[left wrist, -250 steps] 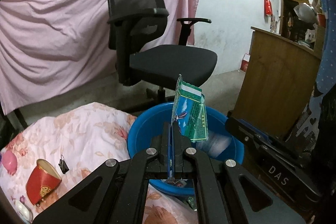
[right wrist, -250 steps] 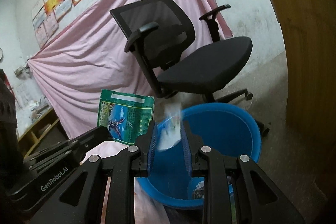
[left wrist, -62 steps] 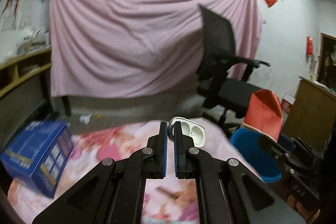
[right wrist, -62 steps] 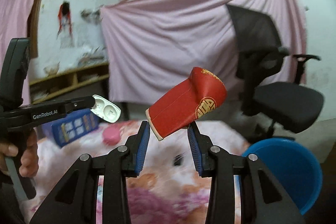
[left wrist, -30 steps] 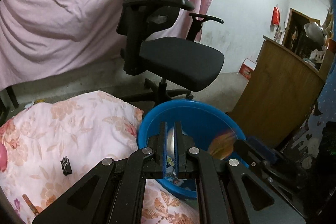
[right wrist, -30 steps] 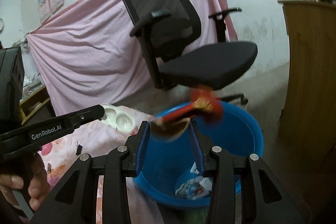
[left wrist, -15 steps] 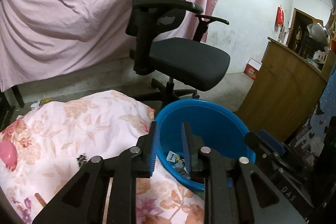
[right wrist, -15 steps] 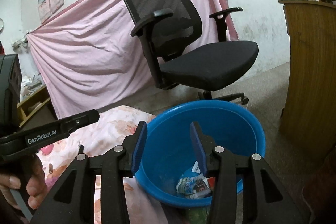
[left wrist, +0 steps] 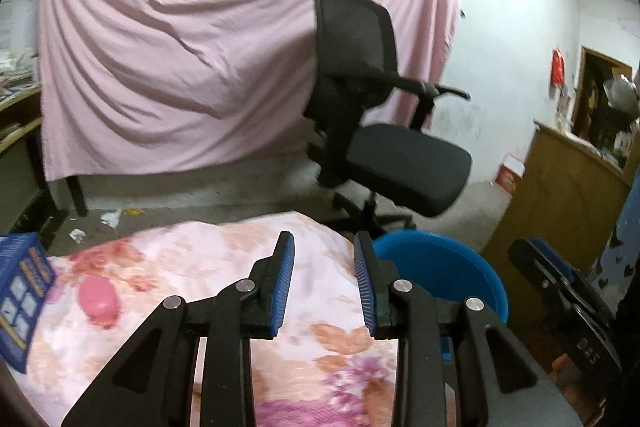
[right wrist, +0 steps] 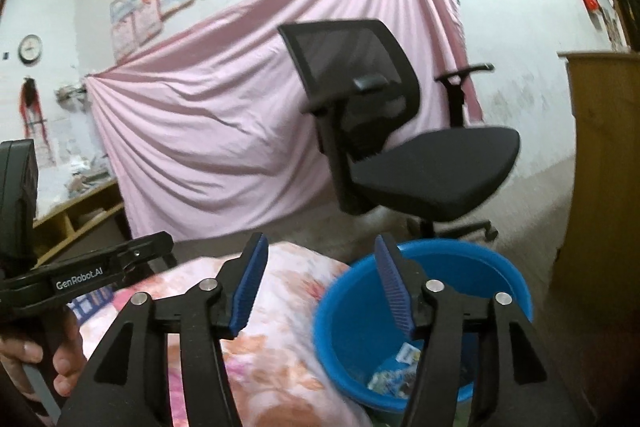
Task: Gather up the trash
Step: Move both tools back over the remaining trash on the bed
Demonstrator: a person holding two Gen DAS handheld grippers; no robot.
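Observation:
My left gripper (left wrist: 323, 265) is open and empty above the floral cloth (left wrist: 208, 263). My right gripper (right wrist: 318, 273) is open and empty, held above the cloth's right edge beside the blue basin (right wrist: 500, 277). The basin holds wrappers (right wrist: 394, 379) at its bottom. In the left wrist view the basin (left wrist: 452, 267) stands right of my fingers, and a pink round object (left wrist: 98, 301) lies on the cloth at the left. The left gripper also shows in the right wrist view (right wrist: 120, 261), held by a hand.
A black office chair (left wrist: 372, 131) stands behind the basin, in front of a pink hanging sheet (left wrist: 180, 67). A blue box (left wrist: 20, 295) sits at the cloth's left edge. A wooden cabinet (left wrist: 572, 187) stands at the right. Shelves (right wrist: 76, 215) are at the far left.
Both grippers have lifted and turned left, away from the basin and towards the cloth, and their jaws have opened wider. The pink object and blue box have come into the left view.

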